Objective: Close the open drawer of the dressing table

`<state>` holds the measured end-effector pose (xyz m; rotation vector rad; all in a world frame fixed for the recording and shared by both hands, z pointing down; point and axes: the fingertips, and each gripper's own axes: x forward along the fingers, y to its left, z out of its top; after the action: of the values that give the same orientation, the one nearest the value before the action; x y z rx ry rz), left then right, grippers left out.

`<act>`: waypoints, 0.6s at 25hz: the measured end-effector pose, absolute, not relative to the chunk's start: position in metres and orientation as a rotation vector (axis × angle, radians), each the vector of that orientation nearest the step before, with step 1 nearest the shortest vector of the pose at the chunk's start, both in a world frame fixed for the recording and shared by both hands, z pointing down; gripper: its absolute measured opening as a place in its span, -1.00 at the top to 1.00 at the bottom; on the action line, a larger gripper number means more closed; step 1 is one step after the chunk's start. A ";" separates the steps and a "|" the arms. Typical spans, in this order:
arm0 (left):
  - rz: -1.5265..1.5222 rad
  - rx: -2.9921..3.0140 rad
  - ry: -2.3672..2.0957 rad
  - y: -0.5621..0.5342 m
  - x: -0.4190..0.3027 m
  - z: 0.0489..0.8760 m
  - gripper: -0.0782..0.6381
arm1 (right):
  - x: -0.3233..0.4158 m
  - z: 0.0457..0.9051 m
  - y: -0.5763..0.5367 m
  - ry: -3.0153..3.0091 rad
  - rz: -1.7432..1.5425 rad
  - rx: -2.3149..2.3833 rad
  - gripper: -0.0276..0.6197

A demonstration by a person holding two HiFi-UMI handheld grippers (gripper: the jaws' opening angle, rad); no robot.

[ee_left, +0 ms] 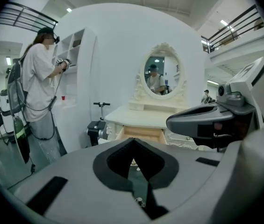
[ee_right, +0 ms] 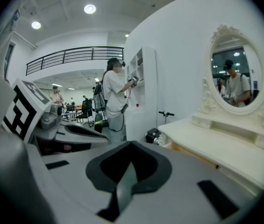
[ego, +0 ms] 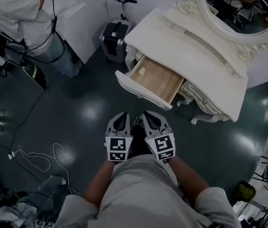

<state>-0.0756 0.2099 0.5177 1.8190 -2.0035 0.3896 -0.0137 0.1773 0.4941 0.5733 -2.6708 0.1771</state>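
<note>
Drawer (ego: 155, 82) is wide open; with jaws shut and empty on left gripper (ego: 121, 115) and right gripper (ego: 148, 114), its front is probably best pushed squarely.

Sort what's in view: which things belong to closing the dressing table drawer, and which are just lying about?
Job: open drawer; dressing table; left gripper, shut, empty; right gripper, shut, empty.
Lying about: scooter beside the table; white cable on the floor; another person.
</note>
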 end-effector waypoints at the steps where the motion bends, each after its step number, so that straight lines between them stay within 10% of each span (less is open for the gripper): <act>1: 0.402 1.836 -1.983 0.200 -0.078 0.519 0.76 | -0.015 0.497 0.169 -2.662 0.189 0.591 0.87; 15: 0.644 2.004 -1.717 0.093 -0.093 0.548 0.76 | -0.013 0.537 0.074 -2.544 0.380 0.800 0.87</act>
<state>-0.0930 0.0934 0.5480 2.0040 -1.7169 0.6440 -0.0128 0.0738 0.5371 0.7998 -2.5440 0.3804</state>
